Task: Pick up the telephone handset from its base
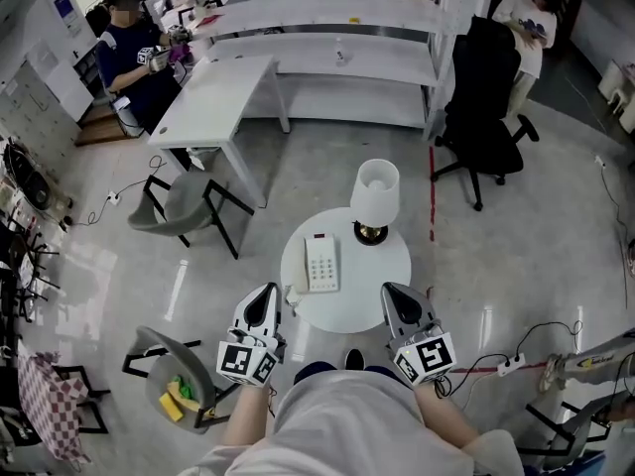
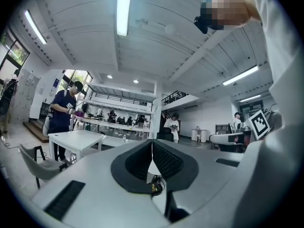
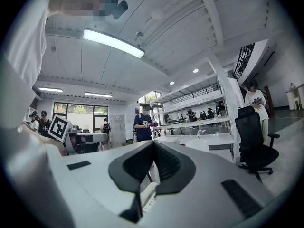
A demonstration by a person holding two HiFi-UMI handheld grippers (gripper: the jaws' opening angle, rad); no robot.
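Head view: one telephone (image 1: 320, 263), one lamp (image 1: 375, 198), one table (image 1: 385, 268); left tongs (image 1: 266, 292), right tongs (image 1: 395, 291) (two, both closed).

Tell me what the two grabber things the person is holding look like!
The left gripper and the right gripper look the same. Each has a light grey, wedge-shaped body that narrows to a tip, with black ribbed pads lining the inside of its jaws. At the back, each carries a cube covered in black-and-white square markers. The person wears a pale shirt.

No legible text or numbers
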